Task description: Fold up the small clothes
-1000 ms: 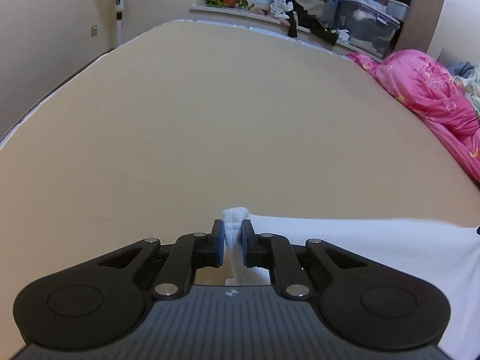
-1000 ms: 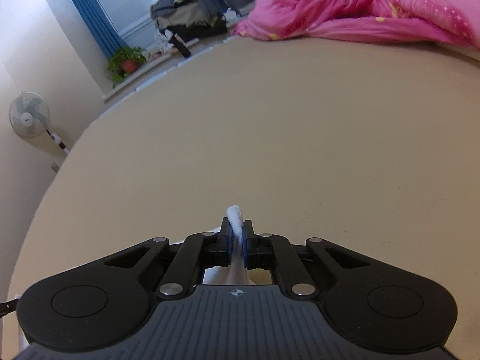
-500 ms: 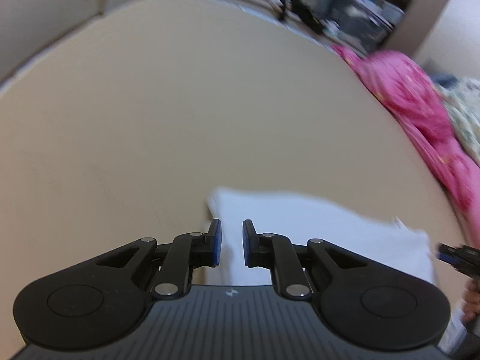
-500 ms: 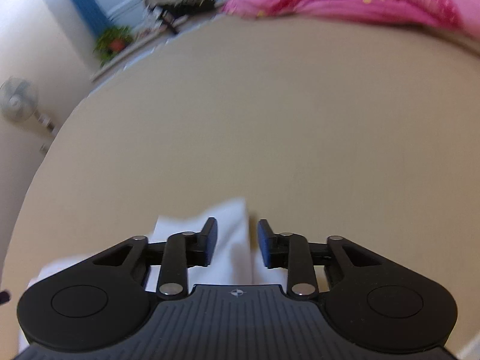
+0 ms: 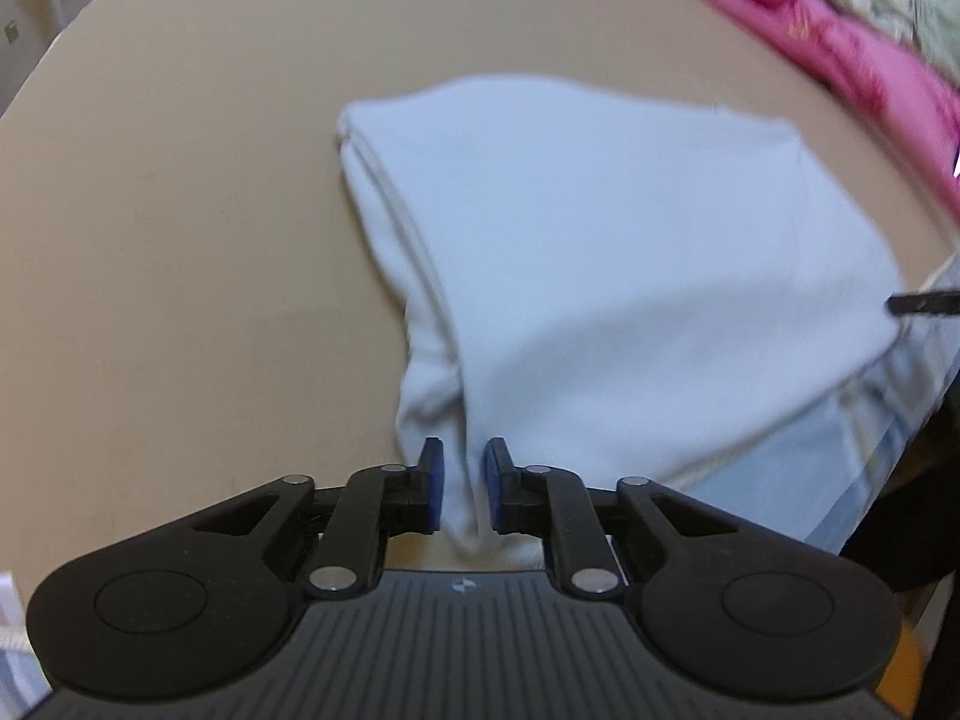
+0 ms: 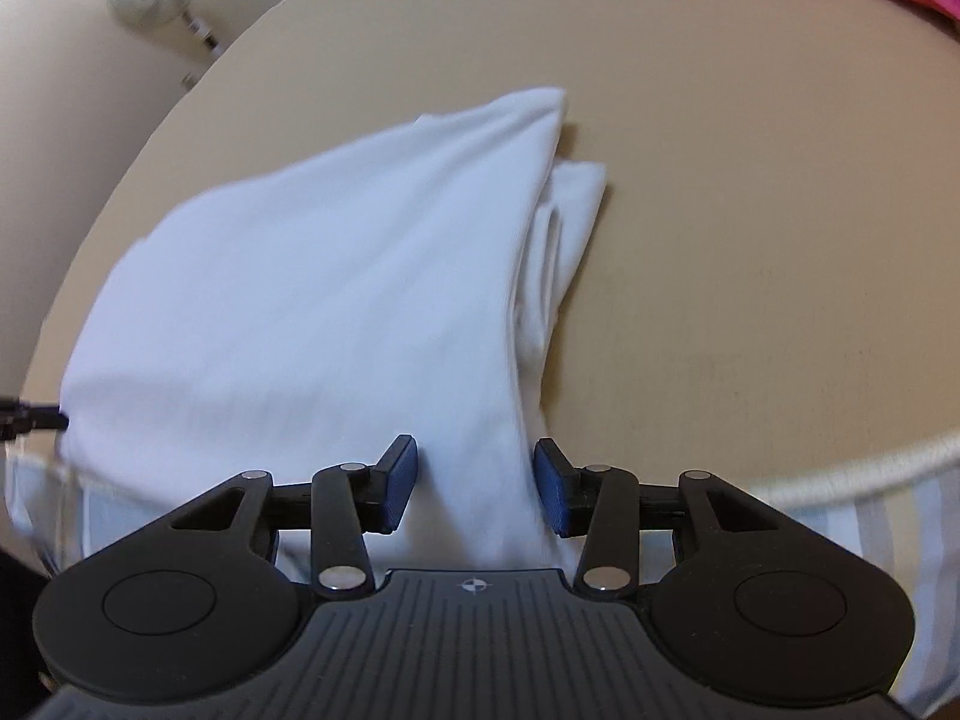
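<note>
A plain white cotton garment (image 5: pixel 630 276) lies folded flat in layers on the tan bed. Its stacked folded edges show along one side, and its near end drapes over the bed's edge.

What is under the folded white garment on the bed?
The white garment lies on the tan sheet, its near edge hanging over the mattress's striped side. More white layers show along its side edges; anything else beneath is covered.

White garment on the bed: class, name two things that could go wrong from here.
1. The white garment hangs over the bed's near edge; it may slide off.
2. Cloth lies between the left gripper jaws; pulling away could drag the fold open. The right gripper has just been opening.
</note>
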A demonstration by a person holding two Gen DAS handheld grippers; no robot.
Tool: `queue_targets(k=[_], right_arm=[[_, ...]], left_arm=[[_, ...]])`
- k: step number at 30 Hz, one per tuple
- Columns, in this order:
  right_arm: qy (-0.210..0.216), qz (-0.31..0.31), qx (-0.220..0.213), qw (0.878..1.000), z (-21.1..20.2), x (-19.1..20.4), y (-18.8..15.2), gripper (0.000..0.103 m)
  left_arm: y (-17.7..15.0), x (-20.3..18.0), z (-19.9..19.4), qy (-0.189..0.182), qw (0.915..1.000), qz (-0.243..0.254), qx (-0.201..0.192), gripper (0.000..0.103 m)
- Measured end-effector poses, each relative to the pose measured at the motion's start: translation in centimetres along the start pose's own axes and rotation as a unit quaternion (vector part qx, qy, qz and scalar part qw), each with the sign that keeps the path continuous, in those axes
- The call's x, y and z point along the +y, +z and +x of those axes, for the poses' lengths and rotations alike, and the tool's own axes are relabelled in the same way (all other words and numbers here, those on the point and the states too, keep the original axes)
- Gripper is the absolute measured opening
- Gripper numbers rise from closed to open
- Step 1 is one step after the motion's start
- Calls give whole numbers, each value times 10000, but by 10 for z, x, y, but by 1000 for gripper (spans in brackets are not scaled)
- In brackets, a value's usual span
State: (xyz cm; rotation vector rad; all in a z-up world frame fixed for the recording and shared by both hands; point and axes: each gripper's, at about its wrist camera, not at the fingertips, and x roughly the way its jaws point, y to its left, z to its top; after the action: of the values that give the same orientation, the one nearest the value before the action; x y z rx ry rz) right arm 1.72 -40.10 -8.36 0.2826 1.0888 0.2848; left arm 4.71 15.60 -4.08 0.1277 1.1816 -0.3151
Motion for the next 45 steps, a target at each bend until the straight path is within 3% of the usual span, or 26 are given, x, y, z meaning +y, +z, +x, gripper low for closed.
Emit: queue_targets(k=[1,2,3,6,8,9,11,12,13,15,16,18,21,23,25,27,29,31,34,41,43,45], right_arm=[[-15,-13,20,10000,-2,0,-5,35],[1,17,23,10000,-5,0,-8,11],[15,81,-25,10000,-9,-1,-9,4],[259,603,-505,9966,-35,-12,-8,3],[274,1020,-512,9931,-37,-23,-13,3],[63,1098,-303,9935,-30,-26,-15,3],[-439,931,91,9946,-14,-25,-18,8],[-591,857,141,9945,-11,-24,-17,11],[-673,830,66,9943,-13,-22,-15,20],[-979,727,-315,9920,-24,-20,-10,23],[-1164,652,-508,9898,-29,-18,-7,25],[-1369,573,-950,9844,-40,-17,0,25],[-994,353,-1390,9847,-55,-11,19,26],[-778,-14,-1515,9854,-62,0,36,42],[-696,-456,-1531,9847,-67,12,48,52],[-610,-794,-1571,9825,-62,19,54,52],[-536,-677,-1660,9823,-50,15,52,52],[-610,-268,-1209,9904,-38,7,54,48],[-589,-202,-1514,9865,-34,11,66,47],[-698,-496,-959,9917,-16,25,62,47],[-848,-578,-575,9931,3,28,60,47],[-1272,-635,7,9898,24,22,56,49]], left_arm=[[-4,-4,-1,-18,9999,108,19,1],[-7,-8,-4,-22,9998,179,-17,1],[-9,-10,-11,-4,9997,196,-124,1],[-10,-4,-29,-268,9988,-218,-339,0],[-15,-6,-22,-18,9999,-126,-106,0],[-16,-8,-13,132,9998,-43,125,0],[-17,-7,-5,316,9989,-45,358,0],[-15,-2,-8,204,9992,-213,274,1],[-13,4,-16,45,9991,-422,71,4],[-8,17,-33,-259,9956,-820,-372,10],[-6,24,-38,-374,9926,-1021,-535,19],[-3,33,-40,-463,9885,-1288,-639,24],[2,34,-30,-466,9880,-1368,-544,32],[5,32,-26,-399,9893,-1311,-499,38],[8,28,-23,-363,9902,-1272,-446,41],[15,26,-18,-314,9906,-1271,-390,41],[22,27,-8,-270,9905,-1300,-347,41],[26,28,-1,-275,9902,-1330,-321,41],[28,28,2,-243,9907,-1302,-298,44],[29,30,12,-282,9902,-1359,-180,47],[28,35,19,-389,9873,-1542,-49,47],[27,43,25,-531,9824,-1791,65,48]])
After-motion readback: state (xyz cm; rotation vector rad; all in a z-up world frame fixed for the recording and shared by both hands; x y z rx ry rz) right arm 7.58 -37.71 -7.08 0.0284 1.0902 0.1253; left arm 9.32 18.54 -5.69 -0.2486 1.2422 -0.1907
